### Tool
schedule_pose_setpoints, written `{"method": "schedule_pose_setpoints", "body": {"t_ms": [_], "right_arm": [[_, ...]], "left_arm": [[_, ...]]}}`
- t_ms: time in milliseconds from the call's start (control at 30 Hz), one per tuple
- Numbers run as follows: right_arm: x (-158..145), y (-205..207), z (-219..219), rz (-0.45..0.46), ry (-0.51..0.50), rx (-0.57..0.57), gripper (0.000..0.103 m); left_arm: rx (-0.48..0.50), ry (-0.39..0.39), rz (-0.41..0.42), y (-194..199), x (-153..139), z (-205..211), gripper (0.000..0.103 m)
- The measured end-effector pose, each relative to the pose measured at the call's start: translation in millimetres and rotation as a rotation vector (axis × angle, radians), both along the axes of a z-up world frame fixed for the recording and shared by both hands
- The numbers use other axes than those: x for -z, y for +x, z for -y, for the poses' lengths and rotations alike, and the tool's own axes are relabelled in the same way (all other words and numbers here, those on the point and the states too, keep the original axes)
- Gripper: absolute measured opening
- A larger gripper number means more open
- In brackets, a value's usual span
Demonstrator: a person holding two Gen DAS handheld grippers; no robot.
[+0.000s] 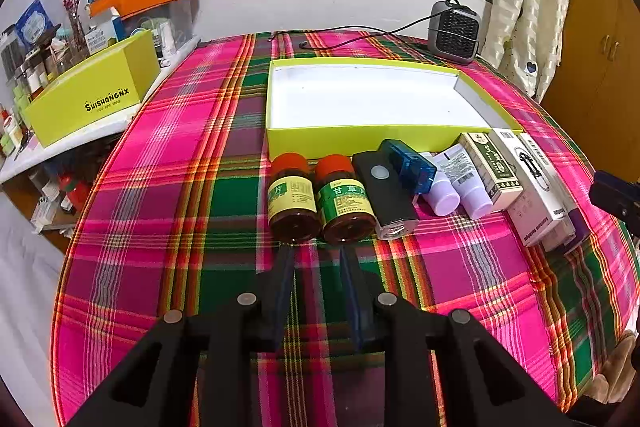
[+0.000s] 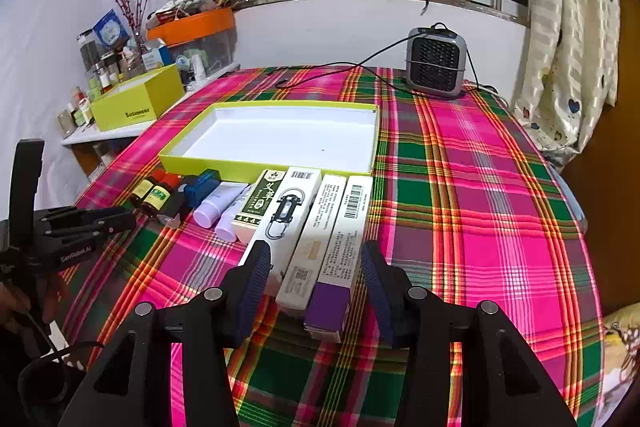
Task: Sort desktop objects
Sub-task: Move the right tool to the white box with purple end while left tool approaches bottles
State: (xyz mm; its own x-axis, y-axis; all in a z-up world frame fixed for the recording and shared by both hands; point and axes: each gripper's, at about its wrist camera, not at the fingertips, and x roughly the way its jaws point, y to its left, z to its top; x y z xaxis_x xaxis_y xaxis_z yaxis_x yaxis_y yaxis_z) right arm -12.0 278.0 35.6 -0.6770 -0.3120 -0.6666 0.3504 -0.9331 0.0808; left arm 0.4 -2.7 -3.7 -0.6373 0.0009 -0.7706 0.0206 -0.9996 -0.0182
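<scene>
In the left wrist view, the left gripper (image 1: pixel 316 251) points down at the table (image 1: pixel 168 195), which wears a pink, green and orange plaid cloth; its jaws stand narrow with nothing between them, the tips just short of two brown bottles lying side by side. The yellow-labelled bottle (image 1: pixel 291 201) lies left of the green-labelled bottle (image 1: pixel 345 203), the two touching, red caps toward the far side. Right of them lies a black device (image 1: pixel 384 197), then a blue case (image 1: pixel 412 165) partly on top of it, two lilac-capped tubes (image 1: pixel 460 183), a green and white box (image 1: pixel 490 163) and white cartons (image 1: pixel 532 187) at the right end of the row. Just beyond the row sits an open yellow-green tray (image 1: pixel 280 143) with a white inside and nothing in it. A grey fan heater (image 1: pixel 454 29) stands at the far edge, and a yellow box (image 1: pixel 92 95) sits on a shelf to the left. In the right wrist view, the right gripper (image 2: pixel 316 259) has its jaws wide, one finger on either side of the near ends of two long cartons, not pressing them: a white carton (image 2: pixel 316 239) and a purple-ended carton (image 2: pixel 344 255) lying side by side. Left of these lies a white box with a clip drawing (image 2: pixel 288 211). The tray lies farther off, and the left gripper shows at the left edge.
</scene>
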Motion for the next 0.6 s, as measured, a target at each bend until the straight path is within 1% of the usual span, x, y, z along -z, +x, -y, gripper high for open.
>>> {"method": "schedule_pose_setpoints", "body": {"t_ms": [100, 200, 267, 600], "right_arm": [[3.1, -3.5, -1.4, 0.011, -0.004, 0.012, 0.05], [3.3, -5.5, -1.8, 0.006, 0.003, 0.027, 0.05], [3.8, -7.4, -2.3, 0.005, 0.009, 0.04, 0.05], [10.1, -17.3, -2.6, 0.03, 0.006, 0.051, 0.05]], "left_arm": [[0.002, 0.028, -0.007, -1.4, -1.4, 1.9, 0.024], [-0.012, 0.032, -0.02, -3.0, -3.3, 6.0, 0.024], [-0.008, 0.06, -0.023, -3.9, -4.1, 10.5, 0.024], [-0.007, 0.087, -0.037, -5.5, -5.3, 16.5, 0.024]]}}
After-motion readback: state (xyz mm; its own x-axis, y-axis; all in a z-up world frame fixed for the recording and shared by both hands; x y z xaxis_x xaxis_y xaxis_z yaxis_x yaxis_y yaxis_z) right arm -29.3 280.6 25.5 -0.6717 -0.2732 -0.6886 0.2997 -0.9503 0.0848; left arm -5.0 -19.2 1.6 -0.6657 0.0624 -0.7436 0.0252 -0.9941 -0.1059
